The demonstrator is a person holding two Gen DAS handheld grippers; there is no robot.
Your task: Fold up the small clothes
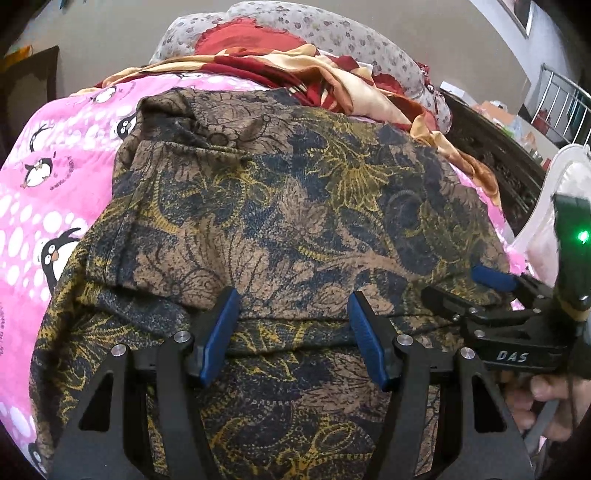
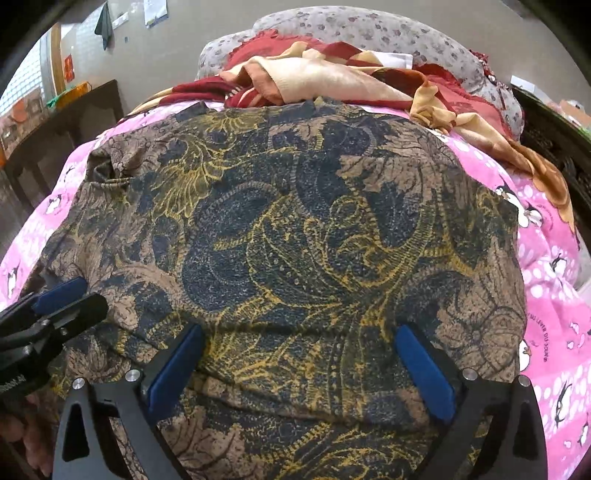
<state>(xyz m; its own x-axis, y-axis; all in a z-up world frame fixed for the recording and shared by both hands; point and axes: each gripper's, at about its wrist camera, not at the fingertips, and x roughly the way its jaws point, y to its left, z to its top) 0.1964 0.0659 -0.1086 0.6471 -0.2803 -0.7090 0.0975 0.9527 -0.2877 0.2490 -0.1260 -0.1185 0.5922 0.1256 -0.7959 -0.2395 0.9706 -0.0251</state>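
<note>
Fingers come first in both wrist views: the left gripper (image 1: 293, 314) and the right gripper (image 2: 299, 354) each hang spread apart, gripping nothing, low over the near edge of the brown, navy and gold floral garment (image 1: 280, 206). That garment lies directly ahead of both, spread on the pink penguin bedspread (image 1: 48, 184), its long axis probably running away from the fingers, though the fisheye makes that uncertain. A folded edge crosses just beyond the left fingers. The right gripper sits to the right of the left one, near the same hem; neither is clearly nearer. Farther off, a red and cream cloth (image 2: 332, 81) is heaped before a grey floral pillow (image 2: 369, 29).
</note>
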